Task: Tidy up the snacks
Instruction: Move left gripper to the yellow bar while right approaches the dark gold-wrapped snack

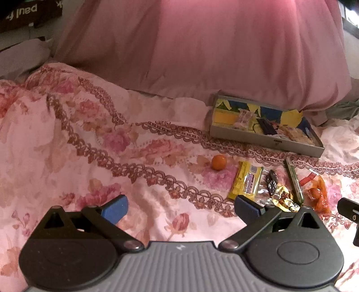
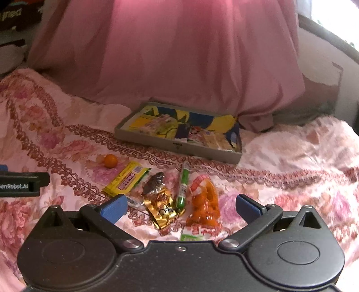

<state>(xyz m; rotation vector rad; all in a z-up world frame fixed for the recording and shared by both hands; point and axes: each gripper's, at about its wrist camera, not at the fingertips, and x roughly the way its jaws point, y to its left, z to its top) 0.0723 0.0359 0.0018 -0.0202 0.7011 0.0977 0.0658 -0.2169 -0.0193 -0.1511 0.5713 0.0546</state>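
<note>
A shallow grey tin box [image 2: 179, 147] [image 1: 264, 138] lies open on the floral bedspread with a few snack packets inside. In front of it lie a small orange fruit [image 2: 110, 161] [image 1: 219, 162], a yellow bar packet [image 2: 126, 182] [image 1: 245, 180], a gold and dark wrapper [image 2: 160, 202] [image 1: 277, 191], a green stick packet [image 2: 182, 187] [image 1: 294, 179] and an orange snack bag [image 2: 205, 206] [image 1: 317, 193]. My right gripper [image 2: 179, 207] is open, just above the wrappers. My left gripper [image 1: 180, 209] is open and empty, left of the snacks.
A large pink pillow [image 2: 170, 51] rises right behind the box. The bedspread [image 1: 89, 139] is rumpled with folds on the left. A dark bag [image 1: 27, 13] sits at the far left beyond the bed. The left gripper's side shows in the right wrist view [image 2: 22, 184].
</note>
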